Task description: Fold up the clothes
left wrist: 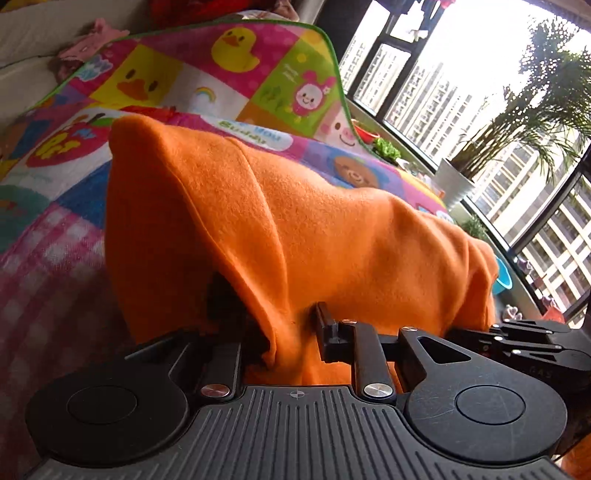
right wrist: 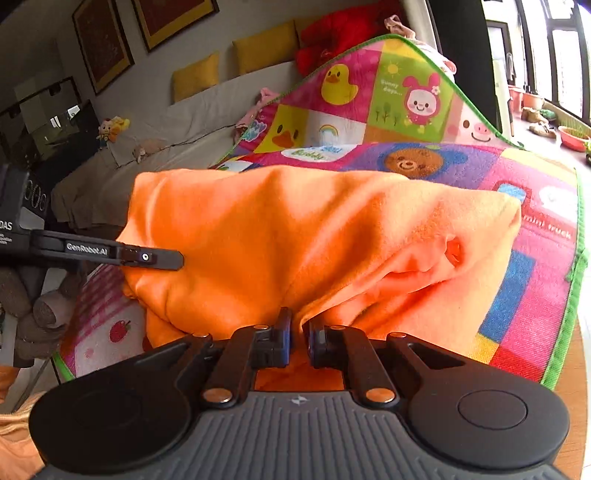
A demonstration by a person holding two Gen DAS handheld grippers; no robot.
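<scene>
An orange fleece garment hangs bunched between my two grippers above a colourful cartoon play mat. My left gripper is shut on a fold of the garment's near edge; cloth covers its left finger. My right gripper is shut on the garment at its lower edge, the jaws nearly touching with cloth pinched between them. The left gripper's finger also shows in the right wrist view, pressed into the garment's left side. The right gripper shows at the right edge of the left wrist view.
The mat has a green border and its far end is raised. Behind it are a sofa with yellow cushions and red fabric. Large windows, a potted palm and a blue bowl are on the right.
</scene>
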